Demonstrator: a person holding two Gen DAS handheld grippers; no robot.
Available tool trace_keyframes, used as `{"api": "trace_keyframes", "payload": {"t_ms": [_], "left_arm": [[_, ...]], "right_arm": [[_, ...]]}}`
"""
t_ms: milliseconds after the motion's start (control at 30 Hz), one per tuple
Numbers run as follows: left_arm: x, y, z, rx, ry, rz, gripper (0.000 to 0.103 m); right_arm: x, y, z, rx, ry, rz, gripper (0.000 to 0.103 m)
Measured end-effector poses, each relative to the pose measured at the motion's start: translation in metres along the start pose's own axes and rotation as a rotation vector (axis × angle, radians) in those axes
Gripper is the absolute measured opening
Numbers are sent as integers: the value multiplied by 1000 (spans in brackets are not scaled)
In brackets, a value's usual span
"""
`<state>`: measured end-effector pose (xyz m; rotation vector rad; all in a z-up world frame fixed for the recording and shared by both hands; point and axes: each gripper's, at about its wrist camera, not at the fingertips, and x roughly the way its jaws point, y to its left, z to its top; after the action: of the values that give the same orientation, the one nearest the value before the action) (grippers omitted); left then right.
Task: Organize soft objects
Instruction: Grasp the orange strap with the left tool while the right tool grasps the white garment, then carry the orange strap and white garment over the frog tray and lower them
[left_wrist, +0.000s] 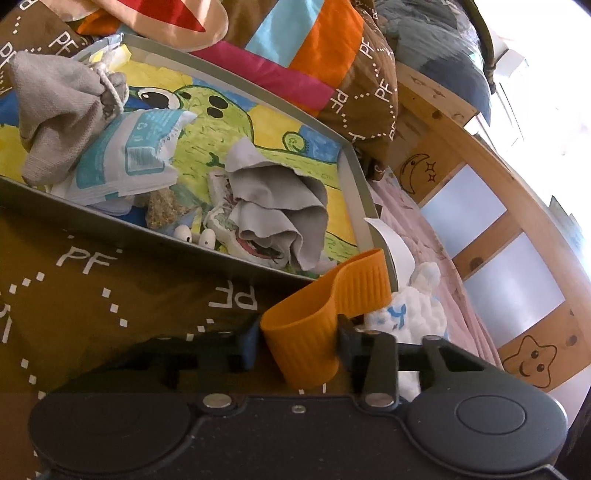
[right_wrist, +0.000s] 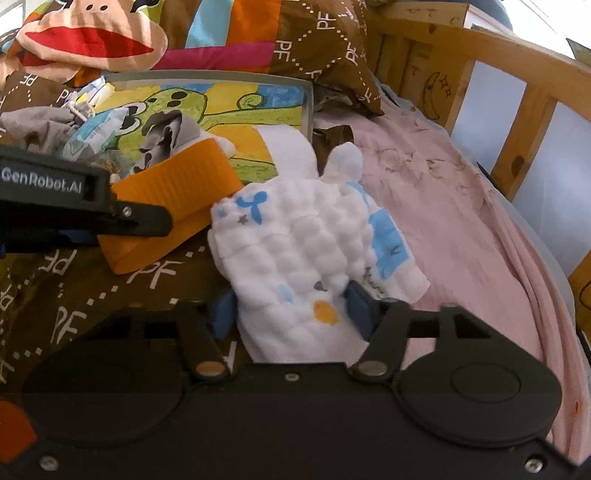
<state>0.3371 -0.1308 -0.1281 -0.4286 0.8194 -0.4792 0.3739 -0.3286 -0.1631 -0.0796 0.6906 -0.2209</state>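
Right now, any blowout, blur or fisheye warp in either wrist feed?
Left wrist: window side at far right blown out white; the wooden bed rail bows from fisheye warp; the orange silicone sleeve is sharp. Right wrist: top-right corner overexposed; the white quilted cloth is slightly soft near the claw; the tray stays readable.

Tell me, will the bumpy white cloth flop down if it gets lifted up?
Probably yes. The bumpy white cloth looks like soft puffy gauze, and it already bends and bunches where the right gripper has its jaws around it, so it should droop. It likely weighs very little, being thin fabric. It should not slip easily, since its quilted surface looks grippy.
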Motion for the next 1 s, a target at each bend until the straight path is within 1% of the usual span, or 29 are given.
{"api": "trace_keyframes", "payload": {"t_ms": [33,67,100,200,267,367,533,667,767,867,1000], "left_arm": [[-1,-1,0,6,-4,8,34],[-2,-1,-1,12,-8,14,31],[-4,-2,-1,20,-10,17,30],[-12,-8,-3,62,-25,33,25],[-18,-13,-4,92,-36,47,23],[-29,-20,-2,129,-57,63,22],[-51,-31,3,180,-100,81,21],[-66,-35,13,193,-141,97,21],[-75,-34,23,190,-184,127,21],[-80,-30,36,172,-225,156,21],[-78,-25,51,154,-260,195,21]], "right_arm": [[-2,0,0,4,-2,-1,31],[-2,0,0,4,-4,-4,23],[-5,0,0,5,-8,-6,18],[-11,-2,1,15,-31,-9,9],[-15,-3,1,20,-51,-17,7],[-24,-3,2,21,-92,-36,6],[-41,-6,5,22,-188,-81,6],[-56,-10,10,46,-276,-117,6],[-63,-11,17,69,-335,-118,6],[-63,-6,27,54,-393,-113,6],[-56,7,39,19,-425,-89,6]]}}
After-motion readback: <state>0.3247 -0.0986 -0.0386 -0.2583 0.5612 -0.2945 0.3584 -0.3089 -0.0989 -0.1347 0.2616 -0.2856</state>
